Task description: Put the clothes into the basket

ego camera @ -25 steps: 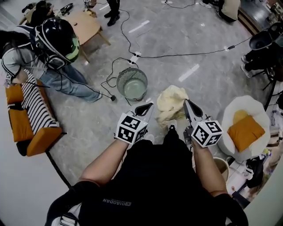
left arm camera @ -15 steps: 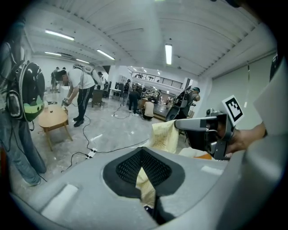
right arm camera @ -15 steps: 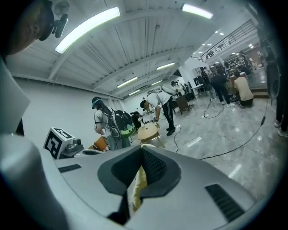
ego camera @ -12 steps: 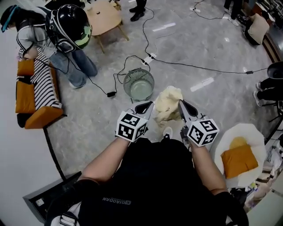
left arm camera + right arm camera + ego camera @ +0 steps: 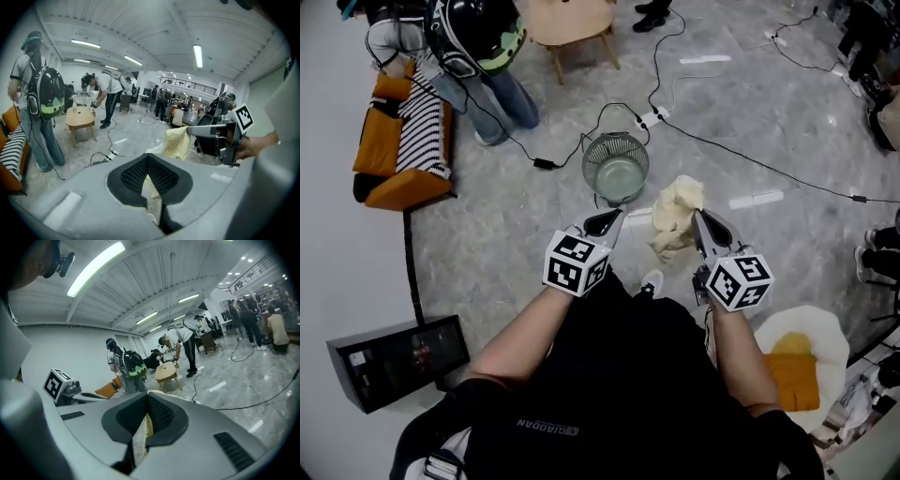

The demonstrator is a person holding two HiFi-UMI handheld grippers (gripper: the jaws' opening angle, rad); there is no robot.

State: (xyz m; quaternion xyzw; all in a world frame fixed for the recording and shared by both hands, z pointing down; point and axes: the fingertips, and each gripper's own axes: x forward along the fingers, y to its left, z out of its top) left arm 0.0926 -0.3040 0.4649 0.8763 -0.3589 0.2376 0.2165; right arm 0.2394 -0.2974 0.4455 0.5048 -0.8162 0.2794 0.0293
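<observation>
The carrying step was in hand. The left hand-held gripper (image 5: 149, 182) was pressed together on an edge of the pale yellow garment (image 5: 677, 212), and the right hand-held gripper (image 5: 143, 425) pinched another edge. The cloth hung bunched between the two, closer to the right one. The wire basket (image 5: 616, 167) stood on the floor just ahead of the left tips. Next, I judged, both should reach forward over the rim — then lower and let go.

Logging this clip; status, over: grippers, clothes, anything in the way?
Both shut on yellow cloth: left gripper, right gripper. Cloth hangs between them, not yet in basket. Nothing blocking; power strip beyond basket.
</observation>
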